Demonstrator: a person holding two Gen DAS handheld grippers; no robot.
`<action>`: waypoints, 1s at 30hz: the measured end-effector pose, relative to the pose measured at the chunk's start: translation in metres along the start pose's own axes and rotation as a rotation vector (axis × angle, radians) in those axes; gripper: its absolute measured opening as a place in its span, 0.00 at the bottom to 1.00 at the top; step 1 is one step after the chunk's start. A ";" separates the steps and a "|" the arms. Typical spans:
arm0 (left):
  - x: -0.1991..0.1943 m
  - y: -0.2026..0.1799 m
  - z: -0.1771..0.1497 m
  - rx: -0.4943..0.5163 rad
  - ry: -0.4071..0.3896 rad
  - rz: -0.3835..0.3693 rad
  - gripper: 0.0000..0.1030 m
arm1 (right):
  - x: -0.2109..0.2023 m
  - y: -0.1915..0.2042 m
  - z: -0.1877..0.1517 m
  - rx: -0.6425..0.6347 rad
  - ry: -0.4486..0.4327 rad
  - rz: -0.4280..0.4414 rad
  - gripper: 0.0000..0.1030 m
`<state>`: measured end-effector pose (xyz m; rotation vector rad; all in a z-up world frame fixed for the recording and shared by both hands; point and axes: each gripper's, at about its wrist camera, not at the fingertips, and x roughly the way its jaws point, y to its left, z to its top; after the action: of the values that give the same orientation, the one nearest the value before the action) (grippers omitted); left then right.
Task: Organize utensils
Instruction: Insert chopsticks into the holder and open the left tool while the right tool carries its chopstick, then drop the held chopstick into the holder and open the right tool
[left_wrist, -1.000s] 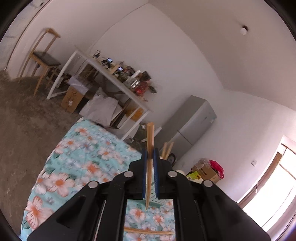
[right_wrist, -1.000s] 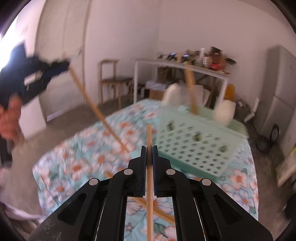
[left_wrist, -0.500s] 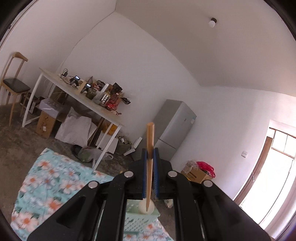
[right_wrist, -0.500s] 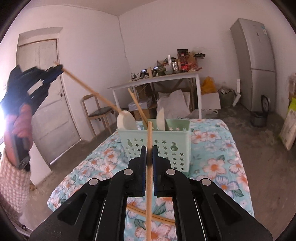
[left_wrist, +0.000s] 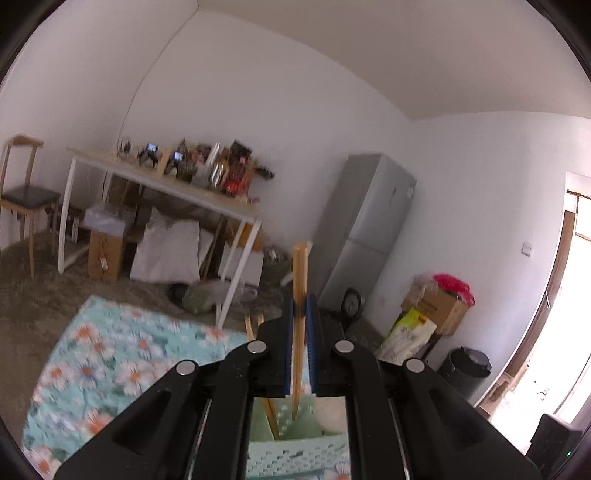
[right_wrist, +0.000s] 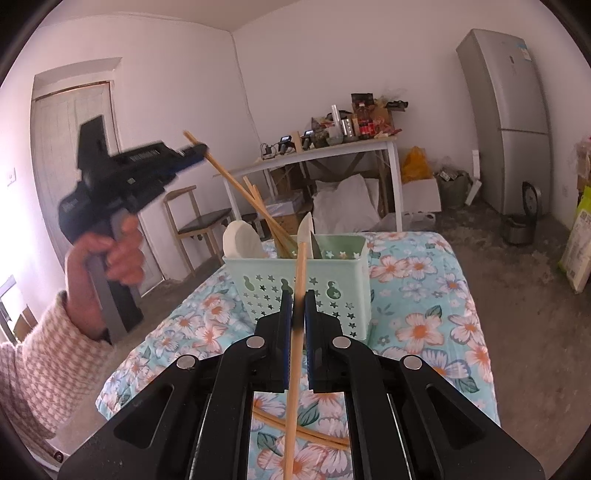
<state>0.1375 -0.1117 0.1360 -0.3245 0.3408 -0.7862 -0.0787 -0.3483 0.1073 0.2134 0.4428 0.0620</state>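
A: Left wrist view, what are you getting?

B: I'm seeing the left gripper (left_wrist: 300, 314) at bottom centre, jaws clamped on a chopstick (left_wrist: 299, 288). I'm holding it steep, blunt end up, thin tip pointing down toward the green basket (left_wrist: 295, 456) at the bottom edge. My read: I'm lining it up for a drop into the basket. Another stick (left_wrist: 271, 417) is already leaning inside, with a white spoon (left_wrist: 332, 411) beside it. The tip is hanging above the rim; contact I can't confirm.

A: Right wrist?

B: The right gripper (right_wrist: 297, 306) is pinching a second chopstick (right_wrist: 295, 354), running from bottom centre up over the basket (right_wrist: 295, 288) at mid-frame. I'm keeping it back while the left goes first, I'd guess. The left gripper (right_wrist: 197, 151) is showing at upper left, its chopstick (right_wrist: 240, 192) slanting down into the basket among sticks and two white spoons (right_wrist: 240, 242). One more chopstick (right_wrist: 306, 432) is lying on the floral cloth (right_wrist: 424, 288) at the bottom, not yet collected.

A: Risk?

B: The steep stick might tip the light basket.
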 end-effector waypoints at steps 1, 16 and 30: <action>0.003 0.002 -0.004 -0.007 0.014 -0.005 0.06 | 0.001 0.001 0.000 -0.003 0.002 -0.002 0.05; -0.027 0.025 -0.046 -0.053 0.120 -0.022 0.58 | -0.009 0.021 0.053 -0.047 -0.108 -0.005 0.04; -0.076 0.086 -0.138 -0.158 0.364 0.040 0.65 | 0.000 0.045 0.162 -0.089 -0.320 0.078 0.04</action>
<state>0.0850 -0.0206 -0.0092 -0.3207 0.7517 -0.7798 -0.0096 -0.3350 0.2596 0.1496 0.1126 0.1218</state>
